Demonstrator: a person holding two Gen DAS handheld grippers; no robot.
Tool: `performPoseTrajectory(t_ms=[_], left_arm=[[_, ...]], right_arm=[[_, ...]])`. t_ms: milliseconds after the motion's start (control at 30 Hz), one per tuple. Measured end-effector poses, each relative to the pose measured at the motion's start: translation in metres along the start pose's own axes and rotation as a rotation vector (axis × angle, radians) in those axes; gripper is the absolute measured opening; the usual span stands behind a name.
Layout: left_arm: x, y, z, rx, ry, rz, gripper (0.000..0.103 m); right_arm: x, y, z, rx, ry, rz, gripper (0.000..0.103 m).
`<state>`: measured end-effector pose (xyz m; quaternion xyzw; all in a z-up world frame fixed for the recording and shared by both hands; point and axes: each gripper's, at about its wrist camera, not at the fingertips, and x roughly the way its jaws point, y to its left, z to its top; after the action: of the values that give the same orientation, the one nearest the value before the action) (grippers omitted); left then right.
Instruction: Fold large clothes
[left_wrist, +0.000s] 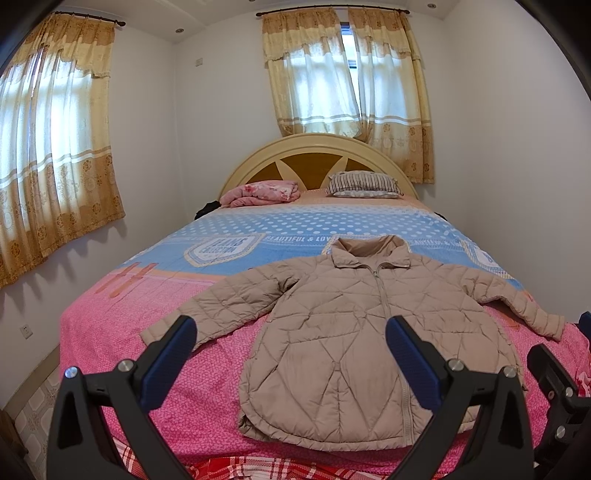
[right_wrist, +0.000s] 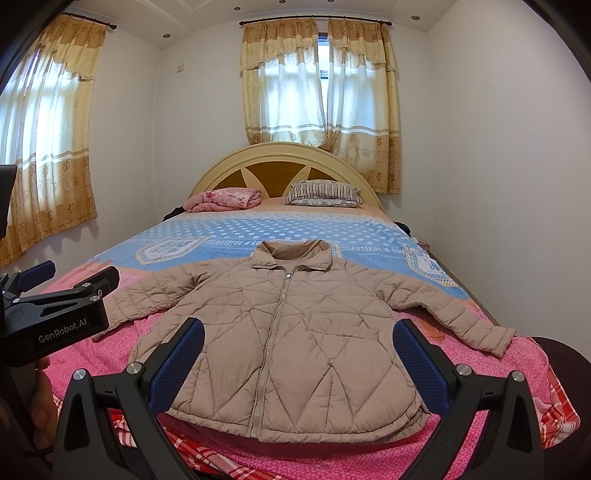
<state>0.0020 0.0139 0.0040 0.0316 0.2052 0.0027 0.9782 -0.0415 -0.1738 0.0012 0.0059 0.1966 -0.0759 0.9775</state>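
Note:
A beige quilted jacket (left_wrist: 343, 332) (right_wrist: 295, 332) lies flat on the bed, front up, zipped, collar toward the headboard and both sleeves spread out to the sides. My left gripper (left_wrist: 290, 332) is open above the foot of the bed, short of the jacket's hem, with nothing between its blue pads. My right gripper (right_wrist: 299, 339) is open too, hovering before the hem with nothing in it. The left gripper's body (right_wrist: 55, 317) shows at the left edge of the right wrist view, a hand under it. Part of the right gripper (left_wrist: 554, 376) shows at the right edge of the left wrist view.
The bed (left_wrist: 122, 332) has a pink and blue cover, with a red checked blanket (right_wrist: 207, 454) at its foot. A folded pink blanket (left_wrist: 260, 192) and a striped pillow (left_wrist: 364, 184) lie by the arched headboard (left_wrist: 314, 147). Curtained windows are behind and to the left; walls are close on both sides.

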Motion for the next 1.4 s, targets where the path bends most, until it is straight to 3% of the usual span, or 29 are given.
performPoseTrajectory(t_ms=[933,1167,1400], left_arm=[[0.011,0.003,-0.004,0.005,0.009,0.012,0.103],[0.045,-0.007,-0.013,0.046,0.006,0.019,0.103],[0.116,-0.030,-0.020,0.133,0.072,0.003,0.103]], right_arm=[[0.013,-0.006,-0.005,0.012,0.014,0.014,0.102],[0.058,-0.048,-0.026,0.073,0.076,0.018,0.102],[0.118,-0.125,-0.048,0.165,0.182,-0.109,0.102]])
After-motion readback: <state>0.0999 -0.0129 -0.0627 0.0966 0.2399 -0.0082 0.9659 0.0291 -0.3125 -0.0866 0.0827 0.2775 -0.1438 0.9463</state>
